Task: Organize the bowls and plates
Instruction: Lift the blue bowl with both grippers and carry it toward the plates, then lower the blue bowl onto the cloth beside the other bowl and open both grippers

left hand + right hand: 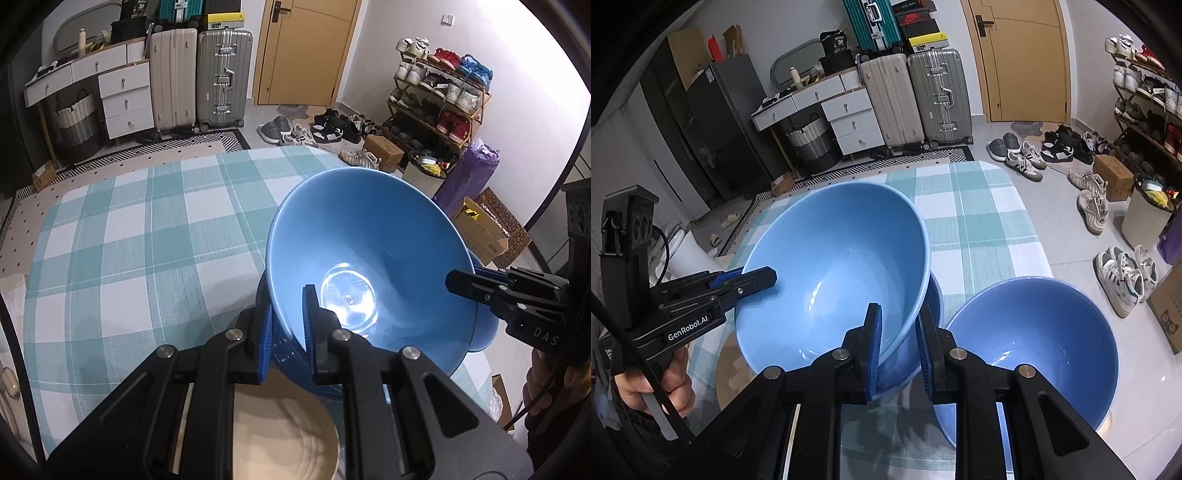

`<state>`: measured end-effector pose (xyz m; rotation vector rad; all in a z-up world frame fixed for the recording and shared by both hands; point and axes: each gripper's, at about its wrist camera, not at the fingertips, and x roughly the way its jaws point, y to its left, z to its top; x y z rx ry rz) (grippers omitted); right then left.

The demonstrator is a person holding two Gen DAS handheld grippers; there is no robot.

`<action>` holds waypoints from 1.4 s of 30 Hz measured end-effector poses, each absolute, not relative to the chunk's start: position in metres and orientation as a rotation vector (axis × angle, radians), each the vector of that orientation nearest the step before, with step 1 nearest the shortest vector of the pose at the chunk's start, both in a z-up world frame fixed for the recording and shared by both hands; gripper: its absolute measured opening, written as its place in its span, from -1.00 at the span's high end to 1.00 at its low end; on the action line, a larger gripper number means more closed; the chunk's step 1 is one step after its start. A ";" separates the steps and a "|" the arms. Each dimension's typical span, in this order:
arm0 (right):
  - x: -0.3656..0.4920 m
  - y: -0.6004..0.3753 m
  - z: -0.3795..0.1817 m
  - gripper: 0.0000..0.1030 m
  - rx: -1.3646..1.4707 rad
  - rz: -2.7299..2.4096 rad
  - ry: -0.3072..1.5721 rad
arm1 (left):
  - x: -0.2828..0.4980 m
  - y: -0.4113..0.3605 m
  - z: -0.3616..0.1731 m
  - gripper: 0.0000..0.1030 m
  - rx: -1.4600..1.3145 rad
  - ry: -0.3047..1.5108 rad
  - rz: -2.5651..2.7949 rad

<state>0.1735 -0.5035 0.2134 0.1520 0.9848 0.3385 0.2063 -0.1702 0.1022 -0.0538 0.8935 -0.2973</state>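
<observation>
You've got both tools clamped on the same blue bowl, one on each side of the rim. Your left tool pinches the near wall in the left wrist view, ribbed blue pads squeezed right onto the thin edge, one pad inside and one outside. Your right tool does the same on the opposite side, and in the left view it pokes in from the right edge, black finger lying over the rim.

The bowl is smooth and glossy, a wide cone with a small flat bottom that throws back a bright glare from the light. It's tilted and sits just inside a second blue bowl of the same shape, whose rim peeks out below it. A third blue bowl stands just beside them to the right in the right wrist view, upright on the bench.

The bench wears a woven cloth in a teal and white check, with a fine textile grain. Near the bottom of the left view, under your tool, there's a beige plate with a matte, speckled surface and faint ringed ridges. Your hand grips the left tool's handle at the left edge of the right view.
</observation>
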 end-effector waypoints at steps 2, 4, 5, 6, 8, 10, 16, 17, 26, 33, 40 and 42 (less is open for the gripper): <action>0.174 -0.503 0.210 0.63 0.147 0.339 0.990 | 0.209 -0.170 0.097 0.79 -0.052 0.898 -0.296; 0.174 -0.503 0.207 0.62 0.141 0.338 0.994 | 0.210 -0.171 0.093 0.79 -0.049 0.901 -0.296; 0.175 -0.502 0.205 0.62 0.139 0.338 0.997 | 0.211 -0.171 0.090 0.79 -0.046 0.903 -0.295; 0.175 -0.502 0.203 0.62 0.137 0.337 1.001 | 0.212 -0.171 0.088 0.79 -0.044 0.905 -0.294; 0.175 -0.501 0.199 0.62 0.133 0.336 1.005 | 0.213 -0.172 0.084 0.79 -0.040 0.908 -0.293; 0.177 -0.499 0.197 0.62 0.126 0.331 1.009 | 0.214 -0.173 0.080 0.79 -0.036 0.913 -0.292; 0.178 -0.497 0.188 0.62 0.100 0.323 1.025 | 0.218 -0.175 0.069 0.79 -0.017 0.919 -0.279; 0.177 -0.496 0.188 0.62 0.093 0.322 1.027 | 0.219 -0.177 0.066 0.79 -0.009 0.918 -0.276; 0.180 -0.493 0.177 0.62 0.054 0.306 1.042 | 0.223 -0.180 0.052 0.79 0.012 0.934 -0.268; 0.182 -0.489 0.172 0.62 0.026 0.291 1.055 | 0.225 -0.185 0.042 0.78 0.058 0.933 -0.253; 0.183 -0.483 0.165 0.59 -0.007 0.279 1.067 | 0.226 -0.189 0.037 0.77 0.092 0.924 -0.238; 0.182 -0.482 0.163 0.59 -0.015 0.274 1.068 | 0.226 -0.189 0.037 0.77 0.096 0.923 -0.239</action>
